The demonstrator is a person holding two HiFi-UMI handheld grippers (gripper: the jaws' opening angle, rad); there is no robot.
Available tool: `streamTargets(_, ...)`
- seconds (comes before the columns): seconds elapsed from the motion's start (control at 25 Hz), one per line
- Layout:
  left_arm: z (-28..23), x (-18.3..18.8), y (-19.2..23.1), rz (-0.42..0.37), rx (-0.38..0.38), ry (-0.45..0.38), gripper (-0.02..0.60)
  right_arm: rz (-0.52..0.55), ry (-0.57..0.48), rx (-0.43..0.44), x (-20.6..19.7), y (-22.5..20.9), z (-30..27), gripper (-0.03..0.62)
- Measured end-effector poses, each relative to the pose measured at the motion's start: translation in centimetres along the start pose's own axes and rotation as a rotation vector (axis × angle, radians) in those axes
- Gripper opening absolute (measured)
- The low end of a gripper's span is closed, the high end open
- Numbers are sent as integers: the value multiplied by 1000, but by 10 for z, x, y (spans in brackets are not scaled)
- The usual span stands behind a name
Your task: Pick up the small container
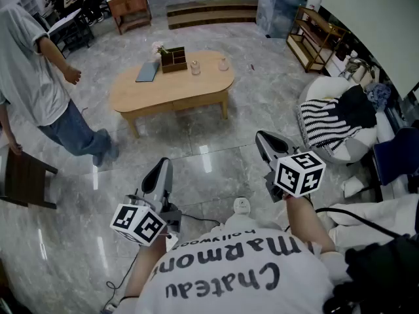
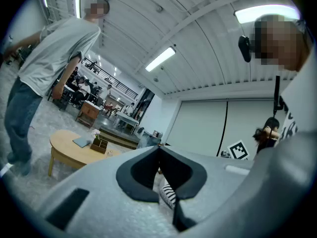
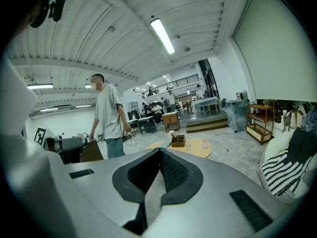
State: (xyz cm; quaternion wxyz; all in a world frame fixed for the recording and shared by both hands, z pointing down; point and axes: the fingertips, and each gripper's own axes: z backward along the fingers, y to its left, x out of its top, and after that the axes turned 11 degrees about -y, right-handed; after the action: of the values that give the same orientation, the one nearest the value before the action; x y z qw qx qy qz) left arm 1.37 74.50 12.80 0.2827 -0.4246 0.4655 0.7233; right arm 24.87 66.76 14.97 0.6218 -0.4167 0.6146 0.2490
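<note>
Two small containers stand on the oval wooden table (image 1: 177,93): a clear glass one (image 1: 195,67) and a pinkish one (image 1: 223,64), to the right of a brown organiser box (image 1: 173,59). In the right gripper view the glass container (image 3: 188,145) and the pinkish one (image 3: 204,144) show far off, beyond the jaws. Both grippers are held low in front of the person's chest, a long way from the table. My left gripper (image 1: 163,165) has its jaws together with nothing between them. My right gripper (image 1: 262,138) is also shut and empty. Both point toward the table.
A person in a grey shirt (image 1: 36,70) stands left of the table, beside a dark chair (image 1: 26,178). A white beanbag with a striped cushion (image 1: 330,126) lies at the right, with a wooden shelf (image 1: 314,38) behind it. A blue-grey pad (image 1: 148,71) lies on the table.
</note>
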Motion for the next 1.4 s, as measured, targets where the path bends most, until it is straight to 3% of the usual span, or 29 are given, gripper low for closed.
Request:
streamTargets(0.44,-32,0,20,5,36,-2,14,-40,13,11,5,-27,-36,14)
streamTargets(0.92,-143,16,77,-26,113,-53,14,-31,-20,96,57,-99,-159,14)
streamTargets(1.16,-206,19,90,-59,112,-91,14,-2,-37,136,83,-142,-218,14)
streamTargets(1.4,-240,8,112,-61,186,-116,14,-4,-25,166,88,-173,-258,14)
